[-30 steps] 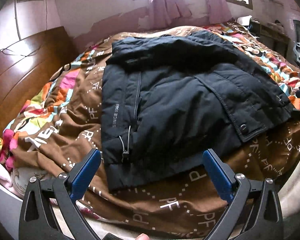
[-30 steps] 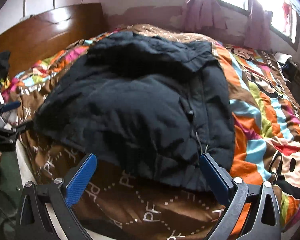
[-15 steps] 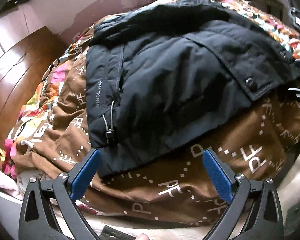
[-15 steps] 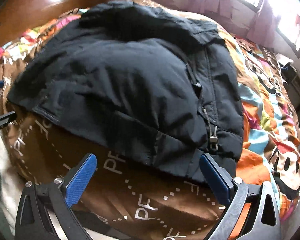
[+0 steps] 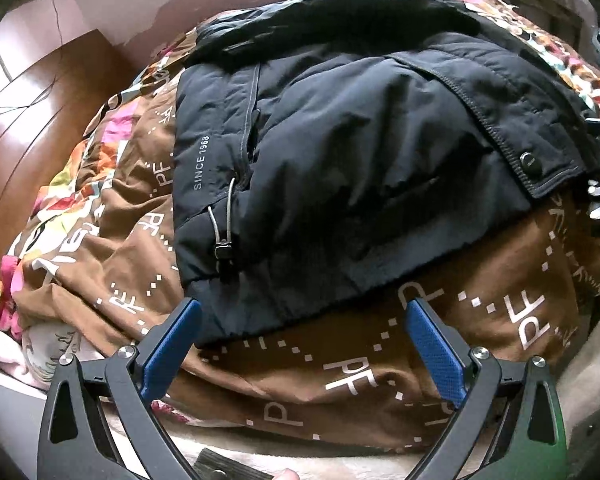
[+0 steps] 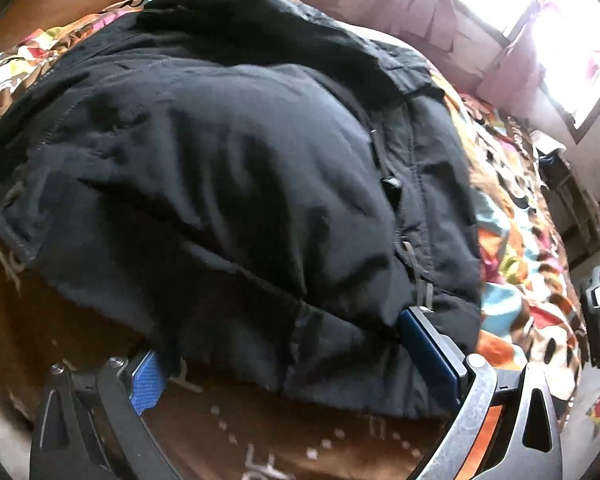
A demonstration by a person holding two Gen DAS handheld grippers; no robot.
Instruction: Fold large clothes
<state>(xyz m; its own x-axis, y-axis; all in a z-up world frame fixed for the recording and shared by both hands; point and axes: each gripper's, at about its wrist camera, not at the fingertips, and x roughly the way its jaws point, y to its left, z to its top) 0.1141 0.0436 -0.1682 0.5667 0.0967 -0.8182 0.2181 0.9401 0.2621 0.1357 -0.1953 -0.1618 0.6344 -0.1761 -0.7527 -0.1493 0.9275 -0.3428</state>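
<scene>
Jacket [image 5: 360, 152]: dark, padded, lying on the quilt [image 5: 380, 360] with both sleeves apparently folded across the body. Hem just ahead of both sets of jaws.

Left gripper [image 5: 302, 332]: jaws wide apart, holding nothing. Hem corner sits just beyond the left finger [image 5: 172, 340]; the drawcord toggle [image 5: 223, 249] lies further ahead of it.

Right gripper [image 6: 284, 356]: jaws spread, nothing clamped. Hem reaches between them, draping over the left pad [image 6: 146, 380] and touching the right pad [image 6: 428, 352]. View blurred.

Risks, judged:
- Closing now could pinch quilt along with hem, since the two lie pressed together; the lift would then drag the bedding.
- Thick padding may slip from a shallow bite at the edge.
- Uneven grips (left still short of the cloth) would skew the fold.
- Loose sleeves could slide open as the hem rises.
</scene>
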